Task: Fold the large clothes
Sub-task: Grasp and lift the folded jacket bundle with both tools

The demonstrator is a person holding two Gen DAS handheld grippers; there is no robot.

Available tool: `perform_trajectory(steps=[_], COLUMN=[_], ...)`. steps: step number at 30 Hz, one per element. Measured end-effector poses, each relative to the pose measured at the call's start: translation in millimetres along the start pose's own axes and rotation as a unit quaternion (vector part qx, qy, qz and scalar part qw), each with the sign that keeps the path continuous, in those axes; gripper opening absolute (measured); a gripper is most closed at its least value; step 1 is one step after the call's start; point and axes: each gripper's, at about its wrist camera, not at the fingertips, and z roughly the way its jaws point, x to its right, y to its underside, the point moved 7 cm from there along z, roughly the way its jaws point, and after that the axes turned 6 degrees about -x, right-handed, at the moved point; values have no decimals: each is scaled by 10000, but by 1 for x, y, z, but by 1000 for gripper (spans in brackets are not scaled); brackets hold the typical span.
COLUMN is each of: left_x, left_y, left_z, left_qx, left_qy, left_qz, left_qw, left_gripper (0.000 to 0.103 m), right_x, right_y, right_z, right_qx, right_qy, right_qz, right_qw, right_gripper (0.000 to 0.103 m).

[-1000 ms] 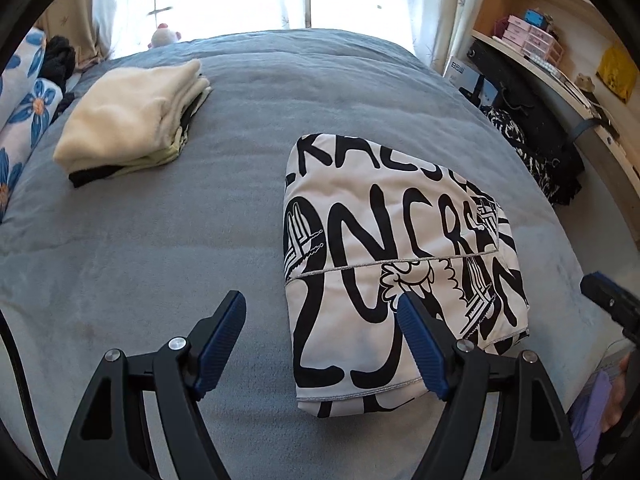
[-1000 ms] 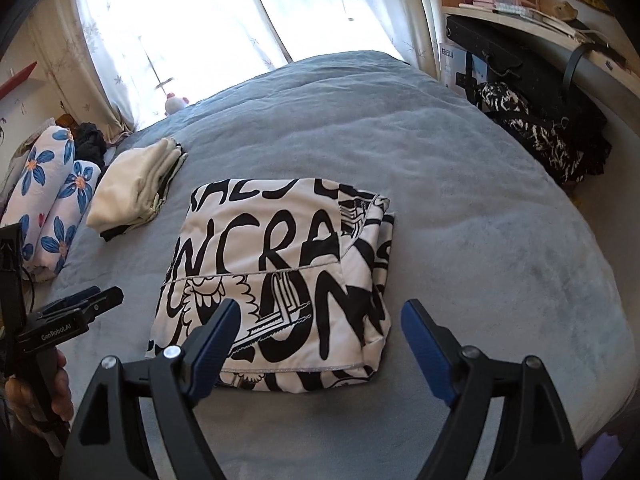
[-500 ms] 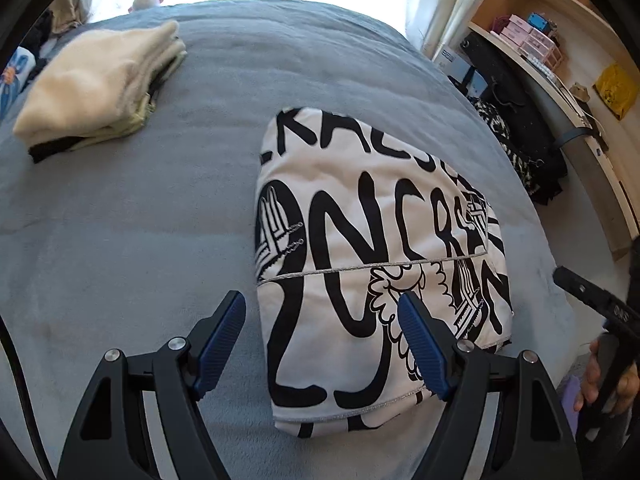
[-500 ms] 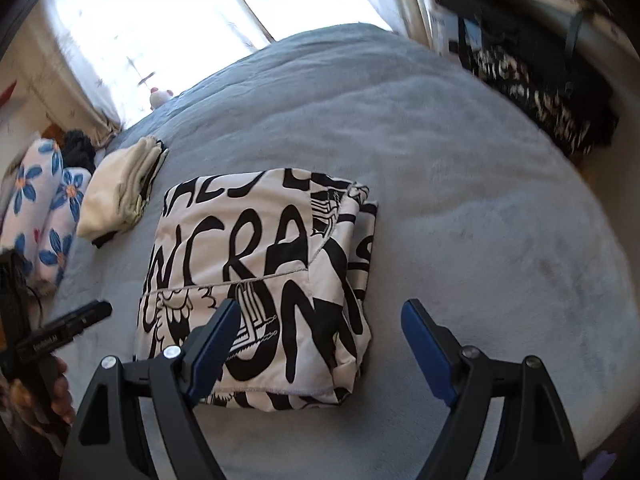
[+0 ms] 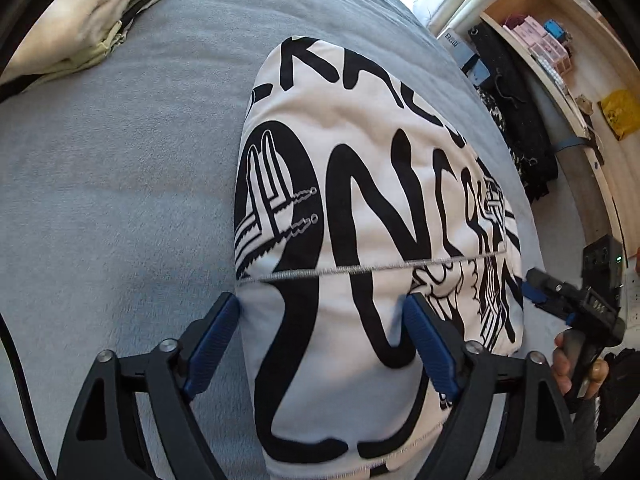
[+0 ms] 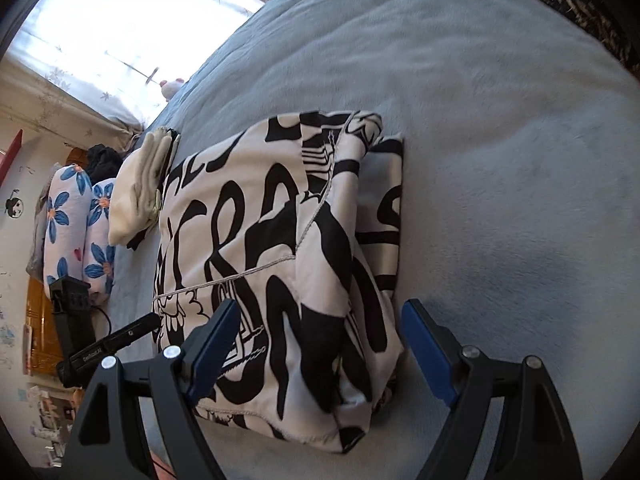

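Observation:
A folded white garment with bold black lettering (image 5: 360, 216) lies on the grey bed cover (image 5: 112, 168); it also shows in the right wrist view (image 6: 272, 248). My left gripper (image 5: 322, 320) is open, its jaws straddling the garment's near left corner just above the cloth. My right gripper (image 6: 316, 322) is open, its jaws spanning the garment's near right corner. Neither holds anything. The right gripper also shows at the left view's right edge (image 5: 572, 304), and the left gripper at the right view's left edge (image 6: 116, 340).
A folded cream stack (image 5: 88, 24) lies at the far left of the bed, also in the right view (image 6: 140, 188). Floral pillows (image 6: 76, 224) sit beyond it. Dark clothes (image 5: 516, 120) and wooden shelves (image 5: 560, 52) stand to the right of the bed.
Both grippers moved down and forward onto the near end of the garment, which now fills much more of each view. The right view has tilted. Both stay open.

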Motion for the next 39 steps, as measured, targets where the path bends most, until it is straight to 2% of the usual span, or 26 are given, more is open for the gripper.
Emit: perform_trajectory(steps=[8, 12, 21, 24, 29, 32, 34, 35, 36, 38, 39], left_x=[-10, -14, -14, -7, 1, 2, 5, 8, 10, 19, 26], left_y=[-9, -11, -15, -17, -25, -23, -23, -23, -24, -25, -26], left_z=[18, 23, 46, 56, 65, 63, 64, 66, 65, 61, 57], left_qx=[53, 24, -181, -224, -364, -369, -383, -392, -374, -276, -188], left_qy=[317, 473, 1146, 1178, 1008, 927, 789, 702, 567, 363, 226], left_qz=[-192, -254, -352, -196, -79, -104, -144, -170, -187, -112, -25], left_qw=[9993, 9986, 9926, 9926, 9942, 9950, 9960, 9966, 9975, 9989, 9996], left_gripper=[94, 100, 103, 103, 103, 103, 103, 102, 99, 93, 88], right_x=[5, 3, -1, -1, -3, -4, -8, -10, -13, -18, -21], right_y=[-2, -5, -19, -25, -29, -28, -27, -27, -26, -25, -24], right_z=[35, 45, 57, 62, 68, 68, 67, 65, 63, 59, 57], right_qx=[-385, -432, -436, -418, -375, -385, -363, -356, -328, -262, -218], right_qy=[-103, -229, -617, -717, -705, -537, -471, -467, -453, -349, -281], right_qz=[-140, -204, -436, -477, -467, -493, -515, -528, -543, -599, -643], right_qw=[9991, 9986, 9962, 9954, 9957, 9966, 9969, 9969, 9970, 9973, 9973], right_gripper=[83, 86, 87, 87, 85, 81, 73, 65, 58, 51, 46])
